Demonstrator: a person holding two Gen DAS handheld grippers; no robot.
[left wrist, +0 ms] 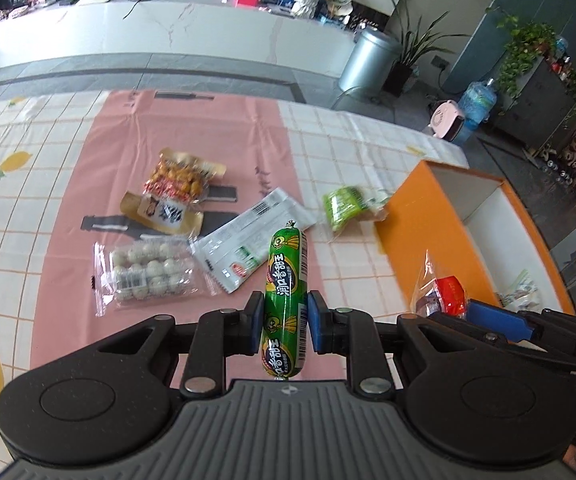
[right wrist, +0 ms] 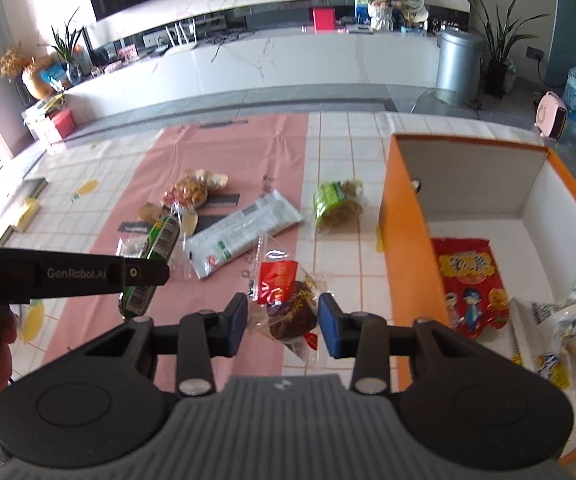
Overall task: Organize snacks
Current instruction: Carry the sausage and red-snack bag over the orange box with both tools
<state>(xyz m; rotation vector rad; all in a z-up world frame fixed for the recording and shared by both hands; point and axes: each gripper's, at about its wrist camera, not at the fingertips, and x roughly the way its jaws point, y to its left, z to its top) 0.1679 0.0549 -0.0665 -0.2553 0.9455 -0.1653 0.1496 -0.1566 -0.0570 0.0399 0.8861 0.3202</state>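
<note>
My left gripper (left wrist: pixel 285 322) is shut on a green sausage stick (left wrist: pixel 286 300) and holds it above the table; the stick also shows in the right wrist view (right wrist: pixel 156 256). My right gripper (right wrist: pixel 282 322) is shut on a clear packet with a brown cake and red label (right wrist: pixel 284 304), held above the table just left of the orange box (right wrist: pixel 407 264); the packet also shows in the left wrist view (left wrist: pixel 443 290). The box holds a red snack bag (right wrist: pixel 471 284) and white packets (right wrist: pixel 567 320).
On the pink mat (left wrist: pixel 176 152) lie a bag of yellow nuts (left wrist: pixel 178 178), a tan packet (left wrist: pixel 162 212), a clear pack of white balls (left wrist: pixel 148 270) and a white flat packet (left wrist: pixel 248 240). A green packet (left wrist: pixel 345 204) lies by the box's left wall.
</note>
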